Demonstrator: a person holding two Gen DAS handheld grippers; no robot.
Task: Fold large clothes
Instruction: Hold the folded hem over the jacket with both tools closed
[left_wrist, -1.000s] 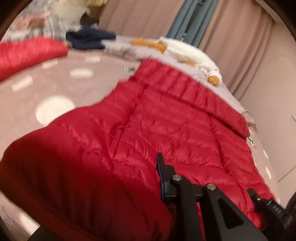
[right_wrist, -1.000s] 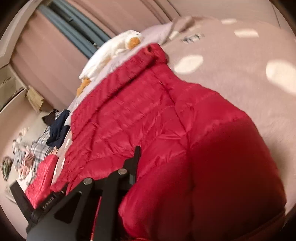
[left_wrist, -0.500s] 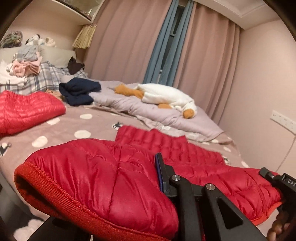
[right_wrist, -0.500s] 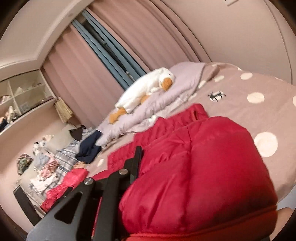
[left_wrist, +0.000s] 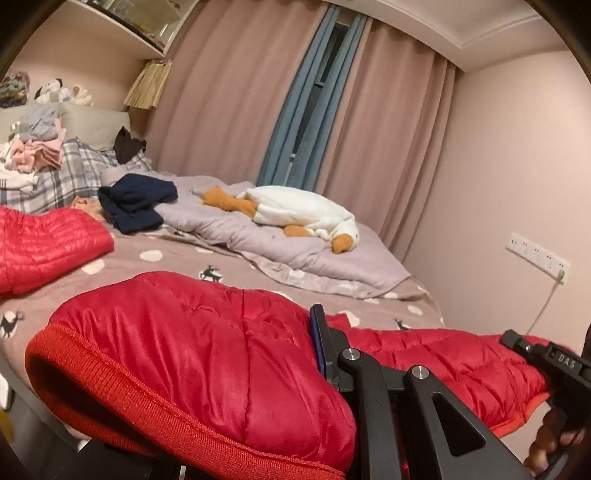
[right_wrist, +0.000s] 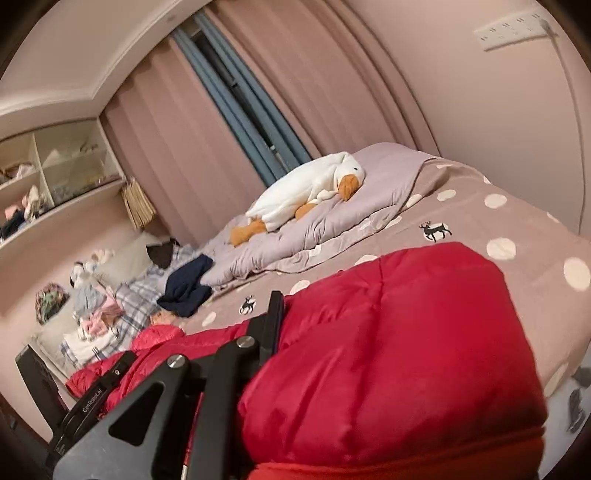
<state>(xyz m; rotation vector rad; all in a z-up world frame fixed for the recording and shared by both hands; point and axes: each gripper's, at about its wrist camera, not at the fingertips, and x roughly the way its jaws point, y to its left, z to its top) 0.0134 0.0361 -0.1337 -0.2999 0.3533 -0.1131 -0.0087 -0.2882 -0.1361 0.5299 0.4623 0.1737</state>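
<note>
Red quilted jacket (left_wrist: 207, 354) held by its ribbed hem at the near edge of the bed (left_wrist: 177, 258).

Hem corners are gripped in the closed fingers of the left gripper (left_wrist: 314, 350) and right gripper (right_wrist: 280, 325). For a clean fold, both corners should be kept level and carried evenly. Its long axis is seen stretched sideways between the grippers, along the bed's edge.
</note>
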